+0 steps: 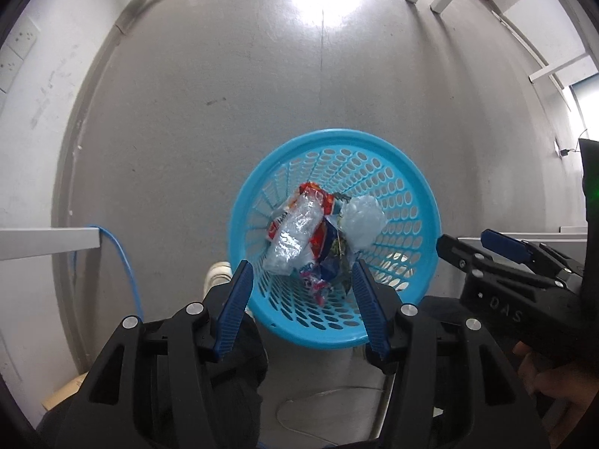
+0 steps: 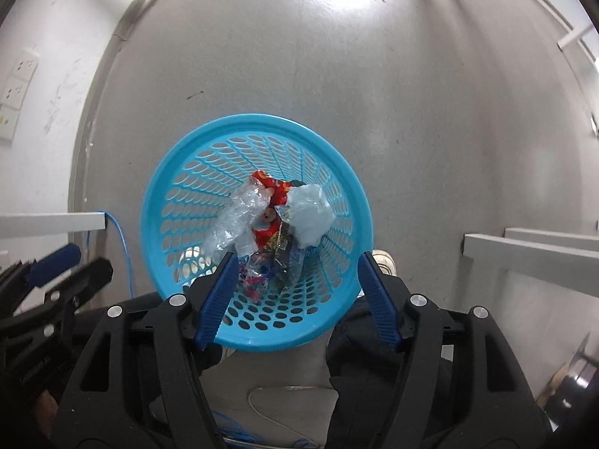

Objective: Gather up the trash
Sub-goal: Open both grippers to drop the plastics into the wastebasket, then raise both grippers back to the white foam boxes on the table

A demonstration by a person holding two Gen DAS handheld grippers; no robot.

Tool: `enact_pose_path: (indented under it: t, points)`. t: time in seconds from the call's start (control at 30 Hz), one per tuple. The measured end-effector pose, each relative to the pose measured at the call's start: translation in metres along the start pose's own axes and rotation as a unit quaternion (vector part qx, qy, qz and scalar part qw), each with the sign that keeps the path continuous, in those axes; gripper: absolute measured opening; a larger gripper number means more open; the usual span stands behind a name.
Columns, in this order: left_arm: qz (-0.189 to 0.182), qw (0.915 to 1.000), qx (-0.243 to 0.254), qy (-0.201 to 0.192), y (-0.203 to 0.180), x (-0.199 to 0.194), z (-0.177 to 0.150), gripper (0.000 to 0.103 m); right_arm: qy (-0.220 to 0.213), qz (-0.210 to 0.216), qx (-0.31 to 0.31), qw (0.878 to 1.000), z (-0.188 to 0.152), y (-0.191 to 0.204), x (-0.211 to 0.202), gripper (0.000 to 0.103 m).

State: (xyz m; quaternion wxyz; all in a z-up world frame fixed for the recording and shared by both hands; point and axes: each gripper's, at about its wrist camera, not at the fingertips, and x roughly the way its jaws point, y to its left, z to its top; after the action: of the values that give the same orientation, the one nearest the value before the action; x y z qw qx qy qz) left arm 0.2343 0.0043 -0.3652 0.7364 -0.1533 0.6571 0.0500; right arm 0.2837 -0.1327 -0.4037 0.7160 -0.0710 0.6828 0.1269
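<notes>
A round blue perforated basket (image 1: 329, 135) (image 2: 258, 118) stands on the grey floor. Inside lie a crumpled clear plastic wrapper (image 1: 295, 228) (image 2: 236, 220), a red snack wrapper (image 1: 322, 241) (image 2: 275, 191), a pale crumpled bag (image 1: 361, 220) (image 2: 309, 217) and darker wrappers underneath. My left gripper (image 1: 302, 267) (image 2: 91, 260) hangs over the basket's near side, pointing down, open, with nothing between its blue pads. My right gripper (image 2: 297, 258) (image 1: 464, 237) hovers beside it over the same basket, also open and empty.
A white frame bar (image 1: 48, 243) juts in from the left with a blue cable (image 1: 123, 262) hanging off it. White furniture legs (image 2: 524, 258) stand at the right. A person's shoe (image 1: 217, 273) (image 2: 383, 260) rests next to the basket. Wall sockets (image 2: 18, 82) sit far left.
</notes>
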Motion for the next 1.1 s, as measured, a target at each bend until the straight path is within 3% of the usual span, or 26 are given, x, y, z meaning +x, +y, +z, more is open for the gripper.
enact_pose_path:
  t: [0.27, 0.53, 0.77, 0.97, 1.1]
  points:
    - [0.005, 0.9991, -0.01, -0.04, 0.002, -0.03, -0.025, 0.055, -0.038, 0.004, -0.023, 0.999, -0.03, 0.005, -0.038, 0.069]
    - [-0.032, 0.9946, -0.021, -0.096, 0.008, -0.077, -0.065, 0.056, -0.1, 0.034, -0.062, 0.992, -0.079, 0.014, -0.094, 0.07]
    - [-0.048, 0.9876, -0.023, -0.148, 0.008, -0.117, -0.102, 0.057, -0.15, 0.046, -0.092, 0.983, -0.123, 0.022, -0.142, 0.074]
    - [-0.029, 0.9797, -0.007, -0.198, 0.007, -0.158, -0.128, 0.057, -0.179, 0.063, -0.115, 0.975, -0.162, 0.023, -0.188, 0.074]
    - [-0.054, 0.9721, -0.001, -0.228, 0.008, -0.184, -0.147, 0.057, -0.215, 0.085, -0.117, 0.966, -0.184, 0.014, -0.225, 0.078]
